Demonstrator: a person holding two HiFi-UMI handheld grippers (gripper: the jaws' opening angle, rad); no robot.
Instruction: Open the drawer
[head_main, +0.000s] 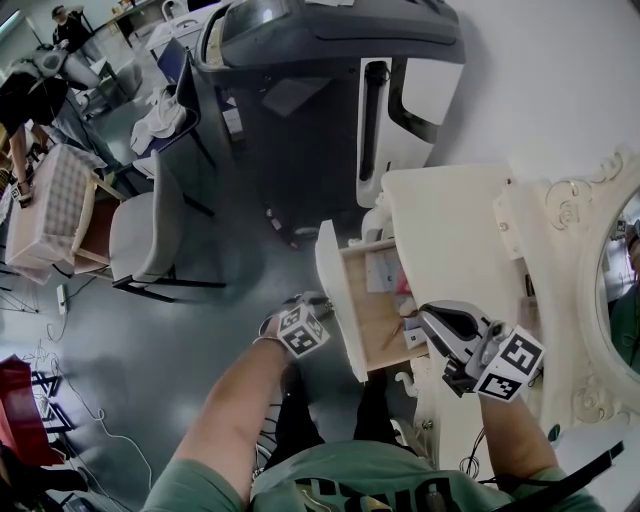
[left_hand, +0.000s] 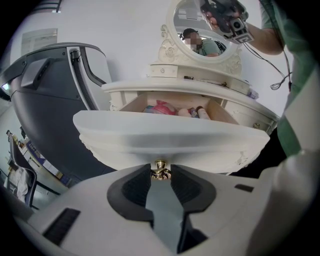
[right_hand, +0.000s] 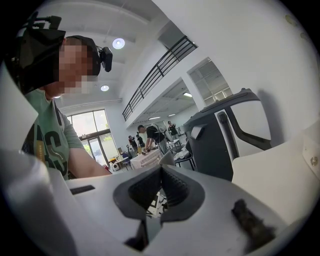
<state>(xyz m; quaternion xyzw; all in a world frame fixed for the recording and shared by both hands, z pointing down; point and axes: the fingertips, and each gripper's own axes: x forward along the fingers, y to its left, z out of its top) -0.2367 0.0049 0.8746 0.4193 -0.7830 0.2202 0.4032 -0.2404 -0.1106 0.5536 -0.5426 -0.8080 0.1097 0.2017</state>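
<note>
The cream drawer (head_main: 338, 290) of the white dressing table (head_main: 445, 215) stands pulled out, its wooden inside showing. In the left gripper view the curved drawer front (left_hand: 170, 135) fills the middle, with a small brass knob (left_hand: 160, 169) under its lower edge. My left gripper (left_hand: 160, 173) is shut on that knob, its dark pads on either side; in the head view the left gripper (head_main: 318, 312) sits at the drawer front. My right gripper (head_main: 428, 318) hovers above the drawer's near right side and holds nothing. The right gripper (right_hand: 160, 174) has its pads together at the tips.
Inside the drawer lie a pink item (left_hand: 162, 107) and small bottles. An oval mirror (left_hand: 202, 30) with an ornate frame stands on the table. A large grey and white machine (head_main: 330, 60) is behind, with a grey chair (head_main: 150, 235) on the floor at the left.
</note>
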